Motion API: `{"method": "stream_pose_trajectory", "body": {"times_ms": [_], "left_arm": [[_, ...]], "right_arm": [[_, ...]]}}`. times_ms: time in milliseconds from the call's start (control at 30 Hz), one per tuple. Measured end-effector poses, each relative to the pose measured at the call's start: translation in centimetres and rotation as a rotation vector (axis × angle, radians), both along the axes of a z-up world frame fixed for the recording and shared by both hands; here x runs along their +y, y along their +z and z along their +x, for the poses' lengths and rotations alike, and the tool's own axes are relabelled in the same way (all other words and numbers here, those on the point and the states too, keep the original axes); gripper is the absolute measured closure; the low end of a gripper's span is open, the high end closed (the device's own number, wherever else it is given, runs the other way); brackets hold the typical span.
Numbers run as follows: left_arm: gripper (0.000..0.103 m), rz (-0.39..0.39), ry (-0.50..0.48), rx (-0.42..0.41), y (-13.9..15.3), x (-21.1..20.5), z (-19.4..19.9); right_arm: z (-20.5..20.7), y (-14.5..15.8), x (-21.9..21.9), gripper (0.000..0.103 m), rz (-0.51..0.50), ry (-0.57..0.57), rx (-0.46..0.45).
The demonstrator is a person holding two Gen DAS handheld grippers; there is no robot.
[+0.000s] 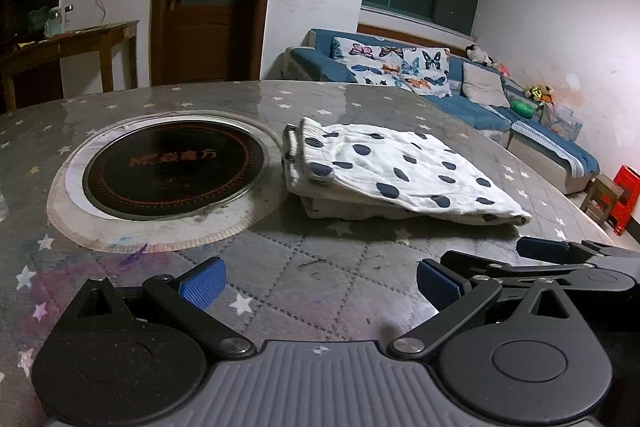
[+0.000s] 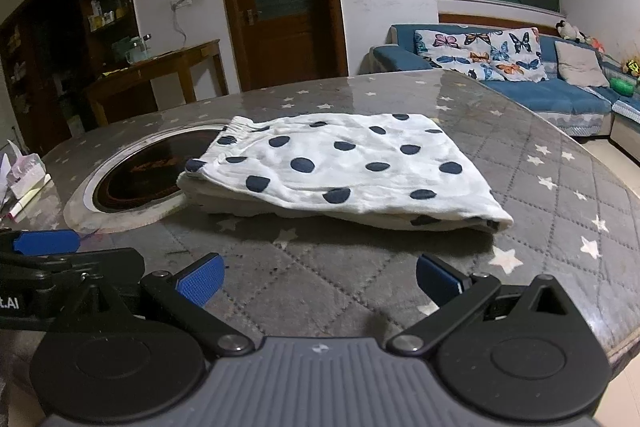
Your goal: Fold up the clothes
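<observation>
A white garment with dark blue dots (image 1: pixel 394 171) lies folded in a flat stack on the grey star-patterned table, its elastic waistband toward the round cooktop. The right wrist view shows the same folded garment (image 2: pixel 344 171) straight ahead. My left gripper (image 1: pixel 320 283) stands open low over the table, short of the garment, nothing between its blue pads. My right gripper (image 2: pixel 318 281) is open too, just in front of the garment's near edge. Each view shows the other gripper's fingers at its side: right one (image 1: pixel 544 251), left one (image 2: pixel 44 241).
A round black induction cooktop (image 1: pixel 174 171) is set into the table left of the garment. The table edge (image 2: pixel 600 155) curves away at the right, with a blue sofa (image 2: pixel 540 91) beyond. Tissues and a pen (image 2: pixel 24 187) lie at the far left.
</observation>
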State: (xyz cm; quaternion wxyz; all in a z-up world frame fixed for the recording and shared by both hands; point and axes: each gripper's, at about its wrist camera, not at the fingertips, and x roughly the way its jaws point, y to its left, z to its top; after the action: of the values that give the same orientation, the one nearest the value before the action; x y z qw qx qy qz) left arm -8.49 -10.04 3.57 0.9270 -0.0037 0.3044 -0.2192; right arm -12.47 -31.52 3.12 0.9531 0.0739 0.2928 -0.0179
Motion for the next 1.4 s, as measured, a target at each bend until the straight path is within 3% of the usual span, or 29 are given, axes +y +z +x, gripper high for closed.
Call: {"method": "stream_pose_trajectory", "body": {"times_ms": [1400], "left_arm": [[0.0, 0.034, -0.014, 0.061, 1.1, -1.8, 5.4]], "right_arm": [[3.2, -0.1, -2.8, 0.0, 0.059, -0.027, 0.068]]}}
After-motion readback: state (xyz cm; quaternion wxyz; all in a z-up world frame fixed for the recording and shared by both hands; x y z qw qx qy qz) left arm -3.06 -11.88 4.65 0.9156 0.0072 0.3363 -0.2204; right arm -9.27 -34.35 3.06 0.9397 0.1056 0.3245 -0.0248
